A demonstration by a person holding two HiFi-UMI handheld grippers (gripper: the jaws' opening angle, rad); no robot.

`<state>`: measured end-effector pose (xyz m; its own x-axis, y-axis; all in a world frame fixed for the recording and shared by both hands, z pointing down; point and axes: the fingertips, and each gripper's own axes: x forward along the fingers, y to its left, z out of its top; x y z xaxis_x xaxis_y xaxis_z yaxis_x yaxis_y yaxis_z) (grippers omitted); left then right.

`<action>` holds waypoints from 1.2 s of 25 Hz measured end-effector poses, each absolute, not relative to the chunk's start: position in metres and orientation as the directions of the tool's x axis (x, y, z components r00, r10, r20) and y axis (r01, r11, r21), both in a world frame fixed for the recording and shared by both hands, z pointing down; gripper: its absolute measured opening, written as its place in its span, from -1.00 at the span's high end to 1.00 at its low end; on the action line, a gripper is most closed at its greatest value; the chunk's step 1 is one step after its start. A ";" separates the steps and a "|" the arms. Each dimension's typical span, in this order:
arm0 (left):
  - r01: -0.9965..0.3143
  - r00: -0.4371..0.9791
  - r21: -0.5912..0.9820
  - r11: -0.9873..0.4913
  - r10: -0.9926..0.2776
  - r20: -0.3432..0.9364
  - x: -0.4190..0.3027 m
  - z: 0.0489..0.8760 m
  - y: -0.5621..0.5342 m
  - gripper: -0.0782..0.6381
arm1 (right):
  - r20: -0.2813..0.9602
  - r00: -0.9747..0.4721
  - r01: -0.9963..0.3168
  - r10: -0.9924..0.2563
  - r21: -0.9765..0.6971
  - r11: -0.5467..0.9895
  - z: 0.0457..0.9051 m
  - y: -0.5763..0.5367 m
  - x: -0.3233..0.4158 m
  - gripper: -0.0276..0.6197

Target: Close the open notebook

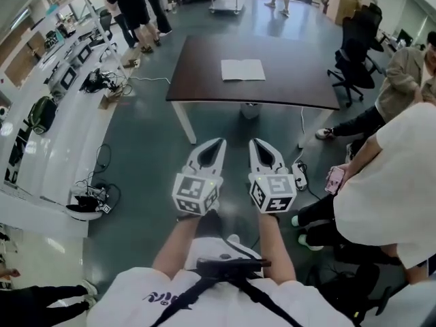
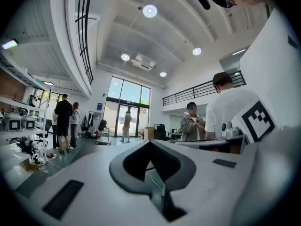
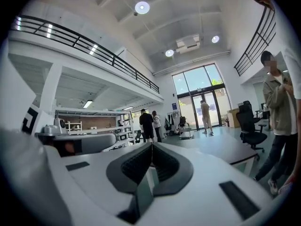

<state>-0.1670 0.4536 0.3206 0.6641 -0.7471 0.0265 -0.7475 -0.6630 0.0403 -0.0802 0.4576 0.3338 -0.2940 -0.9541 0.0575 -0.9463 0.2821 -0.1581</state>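
Abreast, left tongs [image 1: 219, 142], right tongs [image 1: 253, 142] (level, closed)

dark table [image 1: 204, 73] mid-floor, on white legs. black office chair [image 1: 355, 53] near its right end. long white bench [image 1: 48, 128] along the left, cable tangle [image 1: 97, 82] on it. pink phone [image 1: 335, 179] in the hand of a person in white [image 1: 388, 182] at right. two people [image 1: 133, 5] standing top left.

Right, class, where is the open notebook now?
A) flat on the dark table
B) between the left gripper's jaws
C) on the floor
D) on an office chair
A: the open notebook lies flat on the dark table, ahead of the left gripper and the right gripper, touched by neither.
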 end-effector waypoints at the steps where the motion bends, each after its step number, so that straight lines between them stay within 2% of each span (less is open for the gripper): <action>1: -0.746 0.666 0.042 -0.665 -0.745 0.030 -0.166 0.323 0.448 0.75 | 0.064 -0.292 -0.947 -0.954 -0.163 0.278 0.338 0.452 -0.079 0.90; 11: -0.748 0.662 0.099 -0.656 -0.748 0.044 -0.166 0.364 0.326 0.75 | 0.134 -0.289 -0.950 -0.948 -0.165 0.266 0.385 0.342 -0.076 0.90; 22: -0.744 0.663 0.119 -0.658 -0.749 0.009 -0.172 0.337 0.122 0.75 | 0.085 -0.295 -0.952 -0.952 -0.111 0.285 0.343 0.140 -0.088 0.90; 30: -0.714 0.695 0.147 -0.684 -0.719 0.030 -0.155 0.345 0.029 0.75 | 0.102 -0.267 -0.961 -0.958 -0.104 0.256 0.348 0.056 -0.075 0.90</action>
<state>-0.1553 0.0293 0.3452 0.6949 -0.7185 0.0301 -0.7141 -0.6845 0.1468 -0.0753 0.0565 0.3485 -0.2665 -0.9584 0.1023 -0.9610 0.2562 -0.1039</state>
